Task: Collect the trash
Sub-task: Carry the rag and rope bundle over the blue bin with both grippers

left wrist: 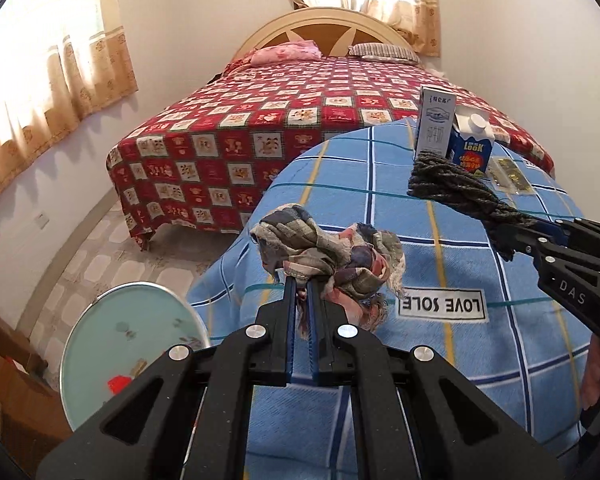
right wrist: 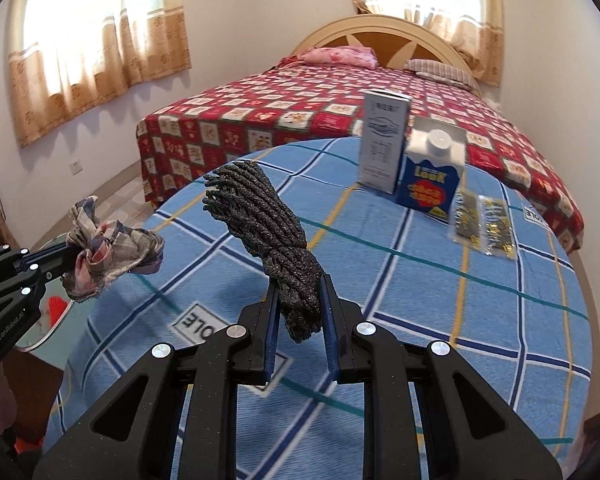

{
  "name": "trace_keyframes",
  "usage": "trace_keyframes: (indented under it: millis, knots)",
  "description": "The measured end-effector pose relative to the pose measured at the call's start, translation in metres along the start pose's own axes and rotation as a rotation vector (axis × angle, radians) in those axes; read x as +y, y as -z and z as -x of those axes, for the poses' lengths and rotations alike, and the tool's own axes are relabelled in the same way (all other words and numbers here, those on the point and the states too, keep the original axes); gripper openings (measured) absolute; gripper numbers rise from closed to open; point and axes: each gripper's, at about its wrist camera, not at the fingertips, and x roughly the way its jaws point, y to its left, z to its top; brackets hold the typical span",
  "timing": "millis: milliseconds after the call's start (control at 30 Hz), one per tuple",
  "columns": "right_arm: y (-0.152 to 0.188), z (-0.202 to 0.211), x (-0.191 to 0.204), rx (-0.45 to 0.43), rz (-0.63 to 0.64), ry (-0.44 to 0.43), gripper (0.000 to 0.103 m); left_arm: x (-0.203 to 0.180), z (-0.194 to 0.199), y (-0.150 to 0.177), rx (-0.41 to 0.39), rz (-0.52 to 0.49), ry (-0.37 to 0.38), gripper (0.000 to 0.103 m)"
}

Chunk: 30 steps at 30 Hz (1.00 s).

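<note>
My left gripper (left wrist: 299, 280) is shut on a crumpled plaid cloth rag (left wrist: 332, 252) and holds it above the blue checked cover (left wrist: 440, 360); the rag also shows in the right wrist view (right wrist: 108, 256). My right gripper (right wrist: 300, 280) is shut on a dark grey bundle of twisted rope (right wrist: 268, 216), lifted off the cover; the bundle also shows in the left wrist view (left wrist: 452, 184). A tall grey carton (right wrist: 384, 144), a blue milk carton (right wrist: 432, 172) with a white cap and two flat foil packets (right wrist: 484, 224) stand at the far side of the cover.
A round glass tabletop (left wrist: 128, 344) with a red item beneath it sits low at the left. Behind is a bed with a red patterned spread (left wrist: 260, 120), pillows and a wooden headboard. Curtained windows line the walls. Tiled floor (left wrist: 100, 256) lies between.
</note>
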Motion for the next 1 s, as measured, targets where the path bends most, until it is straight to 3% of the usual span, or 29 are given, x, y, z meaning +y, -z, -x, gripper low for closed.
trace_keyframes:
  millis: [1000]
  knots:
    - [0.004,0.003,0.074,-0.004,0.14,-0.078,0.02,0.068,0.033,0.034,-0.013,0.049,-0.119,0.005]
